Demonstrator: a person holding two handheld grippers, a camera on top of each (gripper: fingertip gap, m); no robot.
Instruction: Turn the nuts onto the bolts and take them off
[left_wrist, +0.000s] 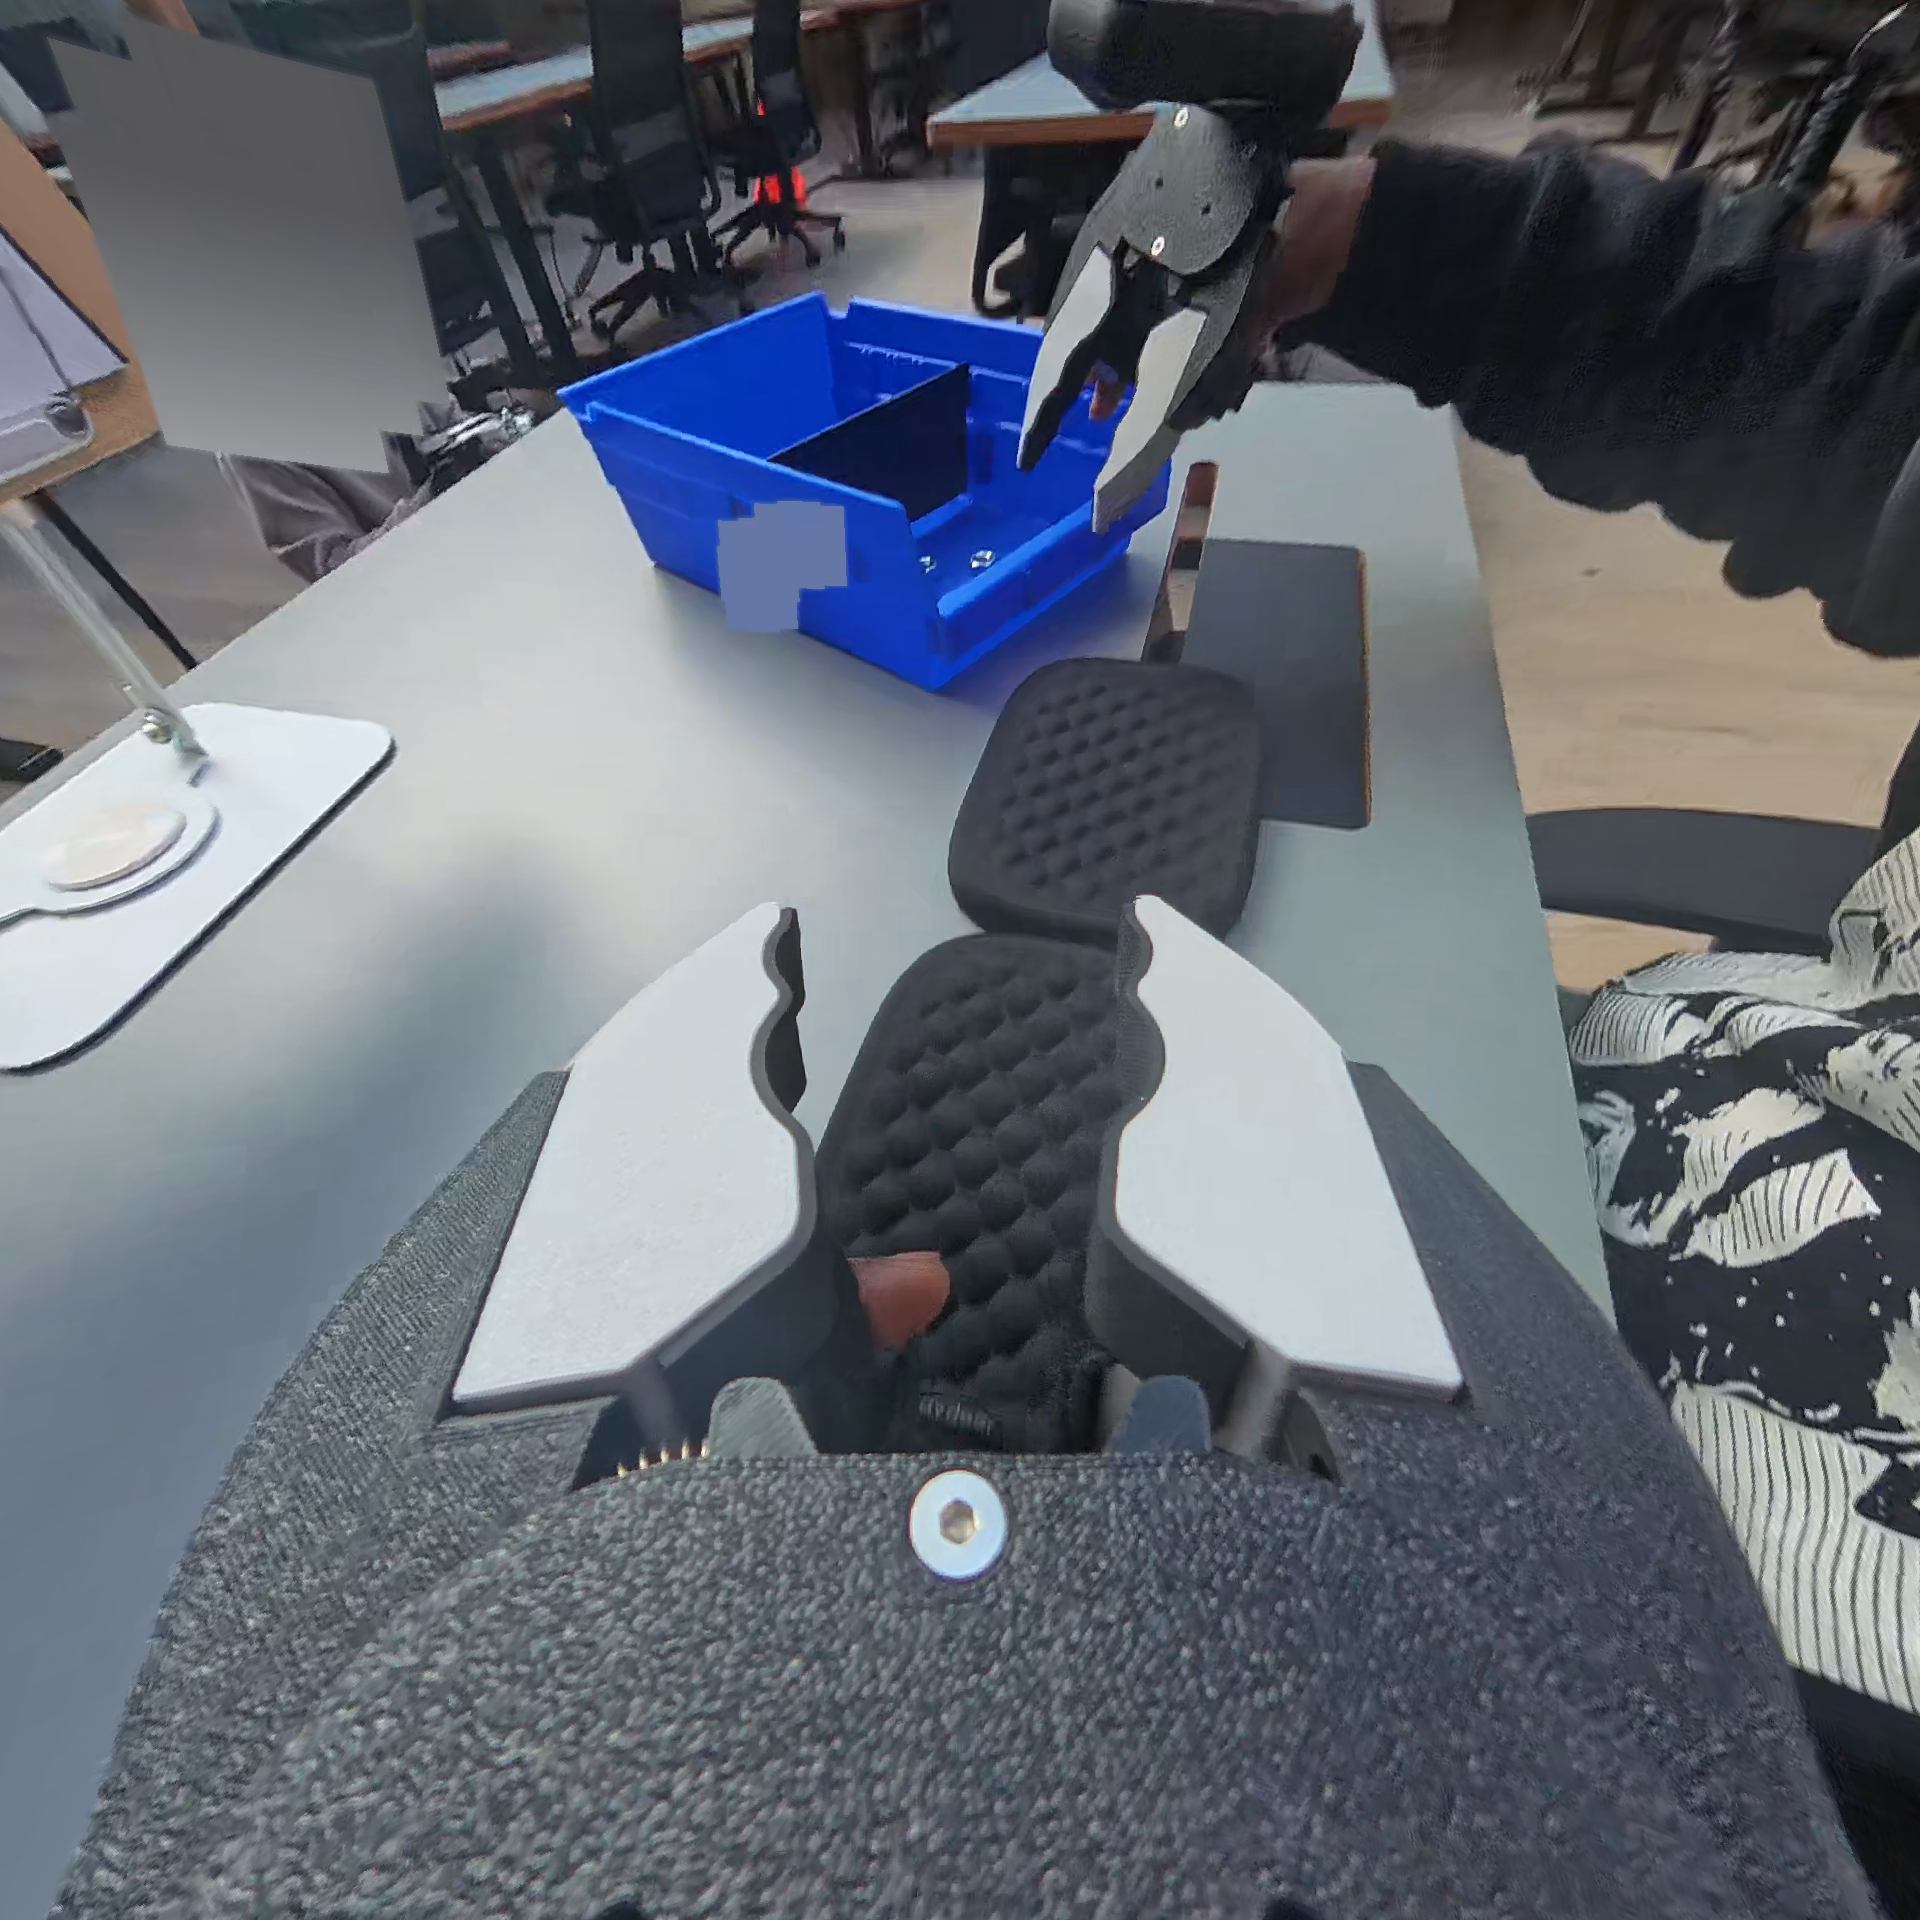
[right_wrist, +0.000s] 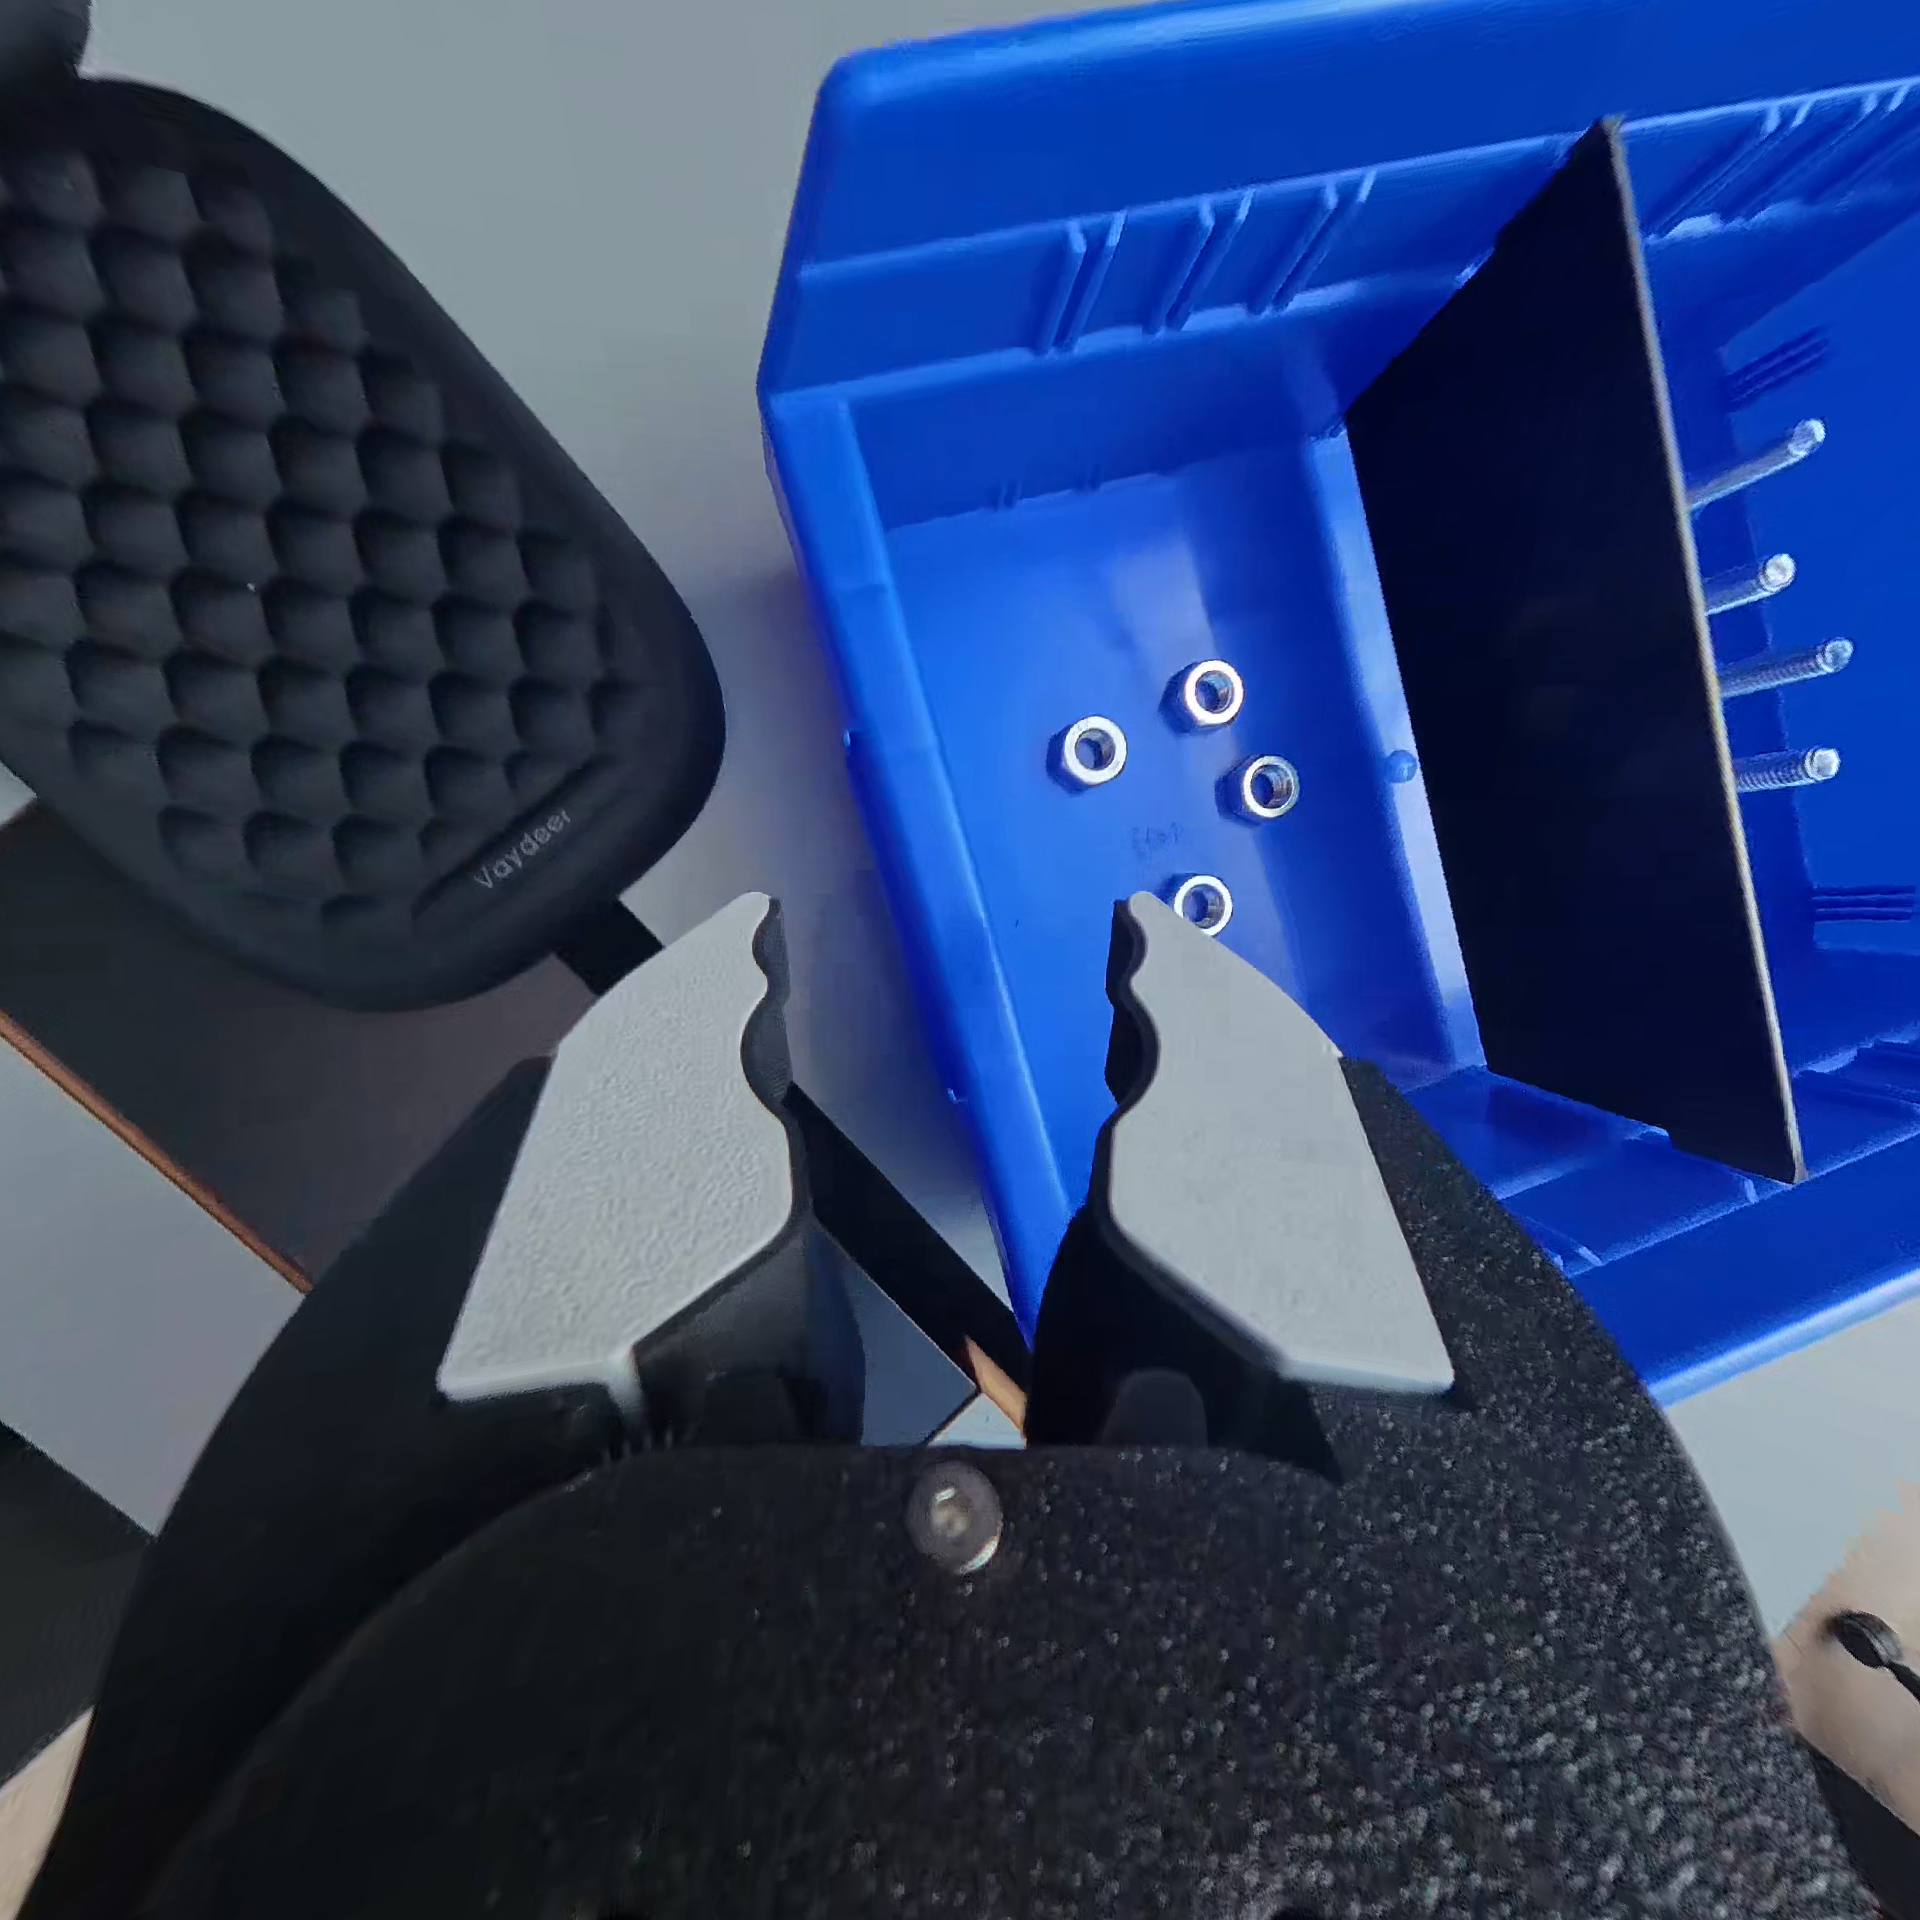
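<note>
Bolts (right_wrist: 1766, 665) half hidden behind the black divider (right_wrist: 1558, 675), heads not seen. Blue bin (right_wrist: 1039, 312) cut off by the right edge. Nuts (left_wrist: 954, 562) tiny in the left wrist view, count unclear there. Bumpy black pad (right_wrist: 312, 540) cut off at the left.

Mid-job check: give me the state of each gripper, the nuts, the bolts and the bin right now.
left gripper: open, empty, low over a black pad.
right gripper: open, empty, above the bin.
nuts: four loose, flat on the bin floor.
bolts: four bare, upright behind the divider.
blue bin: upright on the table.
</note>
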